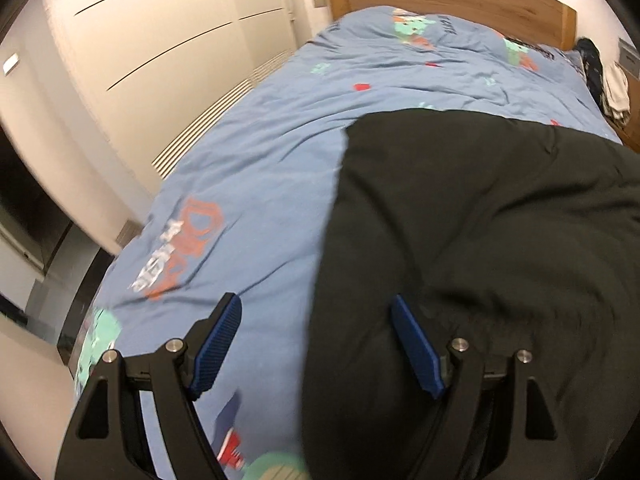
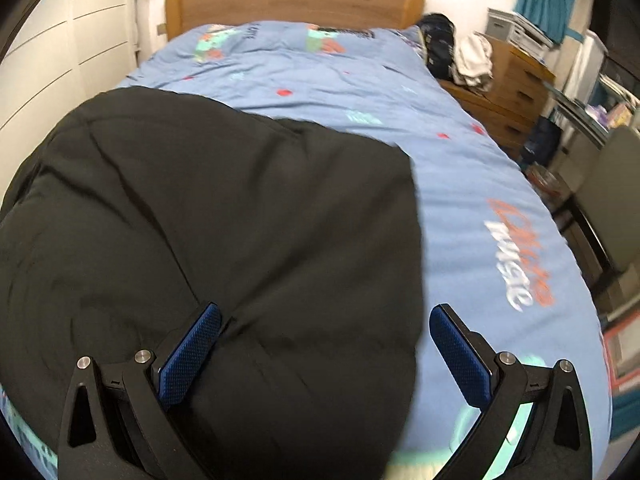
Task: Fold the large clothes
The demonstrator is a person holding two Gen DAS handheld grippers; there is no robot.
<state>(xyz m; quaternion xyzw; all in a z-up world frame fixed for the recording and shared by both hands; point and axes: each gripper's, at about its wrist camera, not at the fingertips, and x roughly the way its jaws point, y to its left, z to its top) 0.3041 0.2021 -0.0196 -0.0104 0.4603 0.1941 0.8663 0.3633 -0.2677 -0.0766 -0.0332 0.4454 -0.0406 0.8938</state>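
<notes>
Item: my left gripper (image 1: 316, 340), jaws apart, nothing between the pads, poised over the left edge of the black garment (image 1: 480, 240). Item: my right gripper (image 2: 324, 348), jaws likewise apart and empty, straddling the garment's right edge. Item: the garment, dark and puffy, lying spread on the blue printed duvet (image 1: 260, 160) toward the foot of the bed. Handling note: I judge the step to be taking both near corners; each pair of pads should close on the hem alone, not the duvet beneath, at matching points so the fold runs square. Only the right view shows the wooden drawers (image 2: 516, 80) beside the bed; only the left shows the white wardrobe doors (image 1: 160, 40).
</notes>
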